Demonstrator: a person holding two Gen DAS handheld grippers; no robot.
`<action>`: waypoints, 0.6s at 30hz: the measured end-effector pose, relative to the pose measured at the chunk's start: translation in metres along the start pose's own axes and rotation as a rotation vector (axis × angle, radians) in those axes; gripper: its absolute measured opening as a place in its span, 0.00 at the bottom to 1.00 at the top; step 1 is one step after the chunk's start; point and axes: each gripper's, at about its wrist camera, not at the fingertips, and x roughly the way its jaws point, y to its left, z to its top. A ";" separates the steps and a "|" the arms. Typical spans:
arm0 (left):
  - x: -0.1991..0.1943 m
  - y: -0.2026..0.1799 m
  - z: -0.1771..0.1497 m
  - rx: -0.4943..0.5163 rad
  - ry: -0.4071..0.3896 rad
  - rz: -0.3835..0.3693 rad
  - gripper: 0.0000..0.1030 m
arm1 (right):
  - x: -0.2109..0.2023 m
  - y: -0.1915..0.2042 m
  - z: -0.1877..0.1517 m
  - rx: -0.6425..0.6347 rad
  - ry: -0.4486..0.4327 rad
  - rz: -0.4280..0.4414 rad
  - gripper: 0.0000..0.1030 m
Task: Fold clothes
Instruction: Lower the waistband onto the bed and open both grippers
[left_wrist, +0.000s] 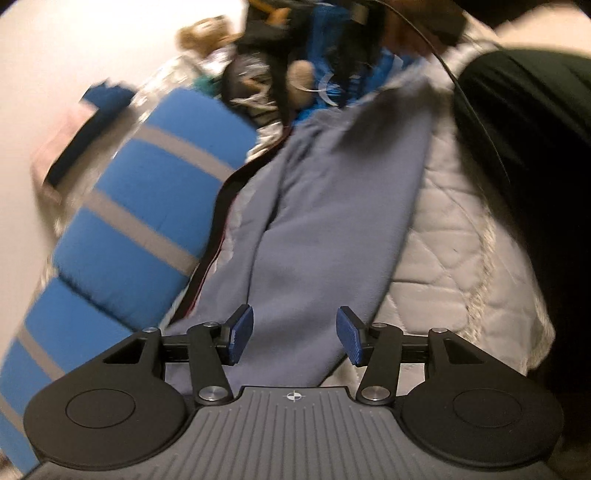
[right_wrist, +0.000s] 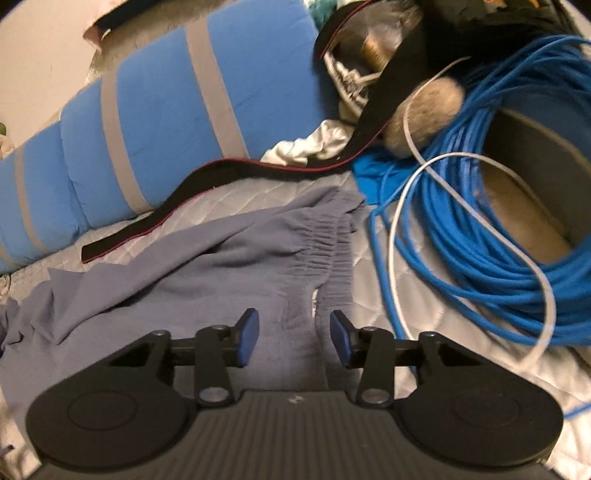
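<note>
One blue cable coil (right_wrist: 509, 236) beside grey trousers (right_wrist: 207, 266), right-wrist view only.

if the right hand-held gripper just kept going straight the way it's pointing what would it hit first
Most likely the grey-blue garment, near its gathered waistband. The right hand-held gripper stands open and points down at that cloth, which lies on the quilted bed cover.

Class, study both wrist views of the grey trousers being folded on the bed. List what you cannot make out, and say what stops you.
- Left wrist view: the heap behind the grey trousers is smeared by motion blur; its items cannot be identified.
- Left wrist view: the trousers' near end is covered by the left tool.
- Right wrist view: the trousers' legs run off the left edge.
- Right wrist view: the round container inside the blue cable coil is cut off by the right edge.
</note>
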 end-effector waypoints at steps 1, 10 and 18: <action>0.000 0.006 0.001 -0.035 0.002 -0.005 0.47 | 0.005 0.001 0.000 -0.010 0.003 0.005 0.46; 0.020 0.046 0.012 -0.130 -0.006 0.040 0.49 | 0.016 -0.008 -0.004 0.010 0.002 -0.107 0.06; 0.092 0.077 0.014 0.026 0.058 0.102 0.49 | -0.002 -0.001 -0.002 0.068 -0.022 -0.118 0.46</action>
